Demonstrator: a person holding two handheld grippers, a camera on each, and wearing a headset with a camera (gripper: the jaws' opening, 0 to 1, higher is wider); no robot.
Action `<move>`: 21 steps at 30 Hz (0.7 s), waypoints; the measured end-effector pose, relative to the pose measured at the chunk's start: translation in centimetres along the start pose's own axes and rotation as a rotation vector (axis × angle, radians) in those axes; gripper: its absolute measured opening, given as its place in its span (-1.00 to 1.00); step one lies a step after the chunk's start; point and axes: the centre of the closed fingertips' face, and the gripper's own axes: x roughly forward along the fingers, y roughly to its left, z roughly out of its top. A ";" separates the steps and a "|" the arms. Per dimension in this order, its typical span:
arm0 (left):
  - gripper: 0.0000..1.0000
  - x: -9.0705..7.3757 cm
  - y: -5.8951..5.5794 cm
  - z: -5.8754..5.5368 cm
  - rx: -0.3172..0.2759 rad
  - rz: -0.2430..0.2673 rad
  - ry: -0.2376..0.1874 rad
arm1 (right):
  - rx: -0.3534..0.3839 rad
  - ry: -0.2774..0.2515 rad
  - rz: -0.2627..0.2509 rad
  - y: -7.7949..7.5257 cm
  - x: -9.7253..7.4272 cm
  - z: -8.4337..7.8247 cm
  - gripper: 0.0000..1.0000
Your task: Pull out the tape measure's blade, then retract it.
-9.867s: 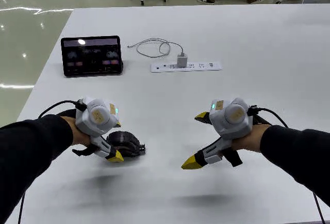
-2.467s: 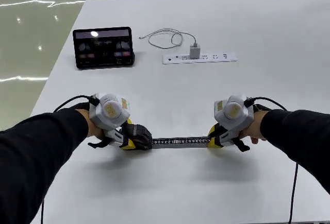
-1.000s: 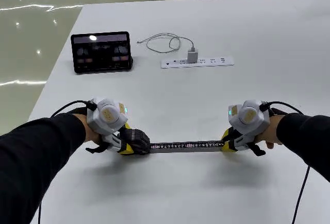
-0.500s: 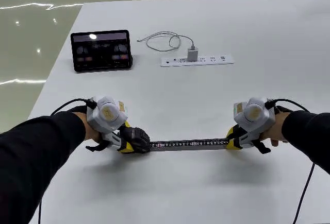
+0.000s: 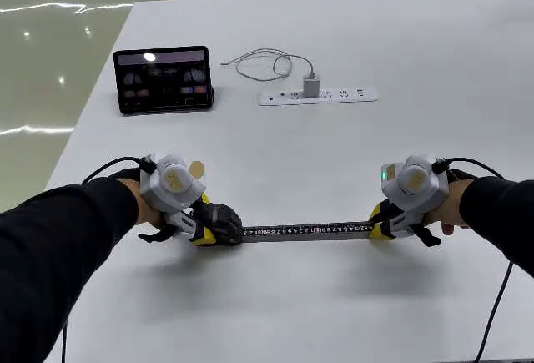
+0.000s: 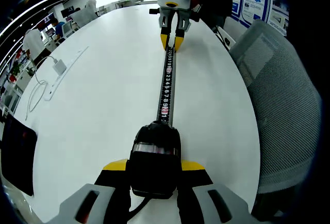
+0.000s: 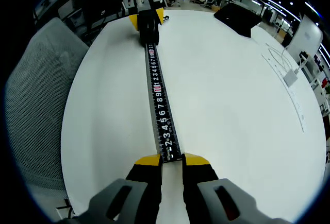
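Jaws, left gripper point(image 6: 154, 165): closed round tape case point(image 6: 154, 154), yellow tips against both its sides; case held firm, resting on table point(image 5: 334, 154).
Jaws, right gripper point(image 7: 171, 160): nearly shut, only a thin gap left; tips pinched the free end of blade point(image 7: 159, 100), lowest numerals just ahead of the tips.
Case posn: front-left part of table, mouth turned toward right gripper.
Blade: drawn out, straight, lying along table top betw. the two grippers; numerals face up; no kink or twist seen.
Grippers: well apart, facing each other along the blade line.
Lock: could not tell whether engaged; that part of case not legible.
Other items: tablet point(image 5: 163, 78) and power strip point(image 5: 317, 97) w/ charger point(image 5: 311, 87) plugged in, at far side of table, well apart from the work.
Step (judged): pull-out phase, at or near its end; roughly half the task done, retraction not yet done.
Next move (judged): right gripper to travel toward case along the same line w/ the blade end gripped, so the spring feeds the blade in under control; left gripper to hold case level, no roll.
Risk (judged): early release would let blade whip in and hook strike case mouth; case could skid on the smooth top if the left grip slackened.
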 end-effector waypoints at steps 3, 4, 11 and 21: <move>-0.39 0.0 -0.1 0.1 0.000 0.001 -0.001 | 0.008 -0.001 0.003 0.0 0.0 0.0 -0.80; -0.39 -0.1 -0.1 0.1 0.000 0.001 -0.001 | 0.011 -0.001 0.005 0.1 0.0 0.0 -0.80; -0.39 -0.1 -0.2 0.2 -0.003 0.000 -0.004 | -0.009 0.012 0.011 0.0 0.0 0.0 -0.80; -0.38 -0.1 0.0 0.3 -0.010 0.004 -0.007 | -0.036 0.029 0.011 0.0 0.0 0.1 -0.79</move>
